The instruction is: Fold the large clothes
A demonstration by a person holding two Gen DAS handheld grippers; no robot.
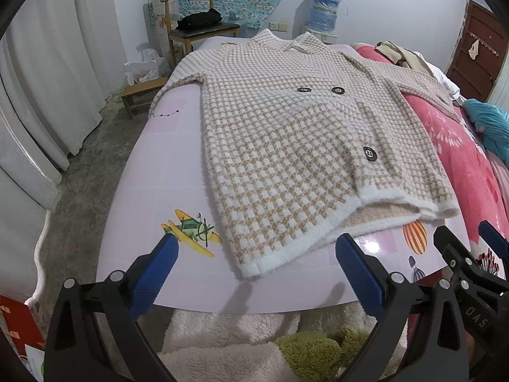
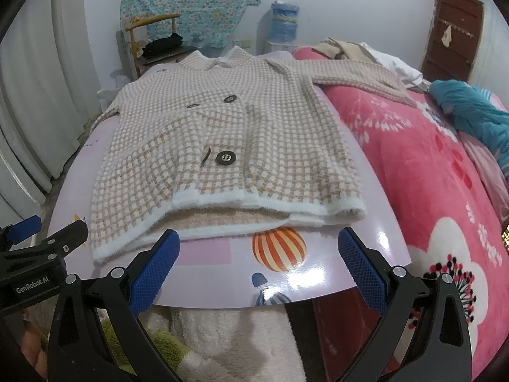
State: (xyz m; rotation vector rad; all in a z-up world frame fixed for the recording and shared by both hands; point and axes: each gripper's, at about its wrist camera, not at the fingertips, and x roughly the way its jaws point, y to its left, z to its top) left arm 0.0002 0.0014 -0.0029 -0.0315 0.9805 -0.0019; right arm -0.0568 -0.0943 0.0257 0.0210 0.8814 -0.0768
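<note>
A beige-and-white checked knit coat [image 1: 286, 133] [image 2: 222, 146] with dark buttons lies flat, front up, on a glossy pink board [image 1: 159, 172] [image 2: 334, 261]. Its hem faces me and its collar points away. One sleeve stretches right onto the red blanket. My left gripper [image 1: 256, 264] hovers open just before the hem's left corner, holding nothing. My right gripper [image 2: 259, 261] is open and empty too, near the hem's middle above the printed balloon. Each gripper shows at the edge of the other's view.
A red flowered blanket [image 2: 429, 175] covers the bed to the right, with a teal cloth [image 2: 470, 111] and beige clothes [image 1: 400, 52] on it. A wooden chair [image 1: 197, 28], a small stool [image 1: 143, 92] and white curtains [image 1: 47, 79] stand left. Fluffy fabric [image 1: 229, 343] lies below the board's front edge.
</note>
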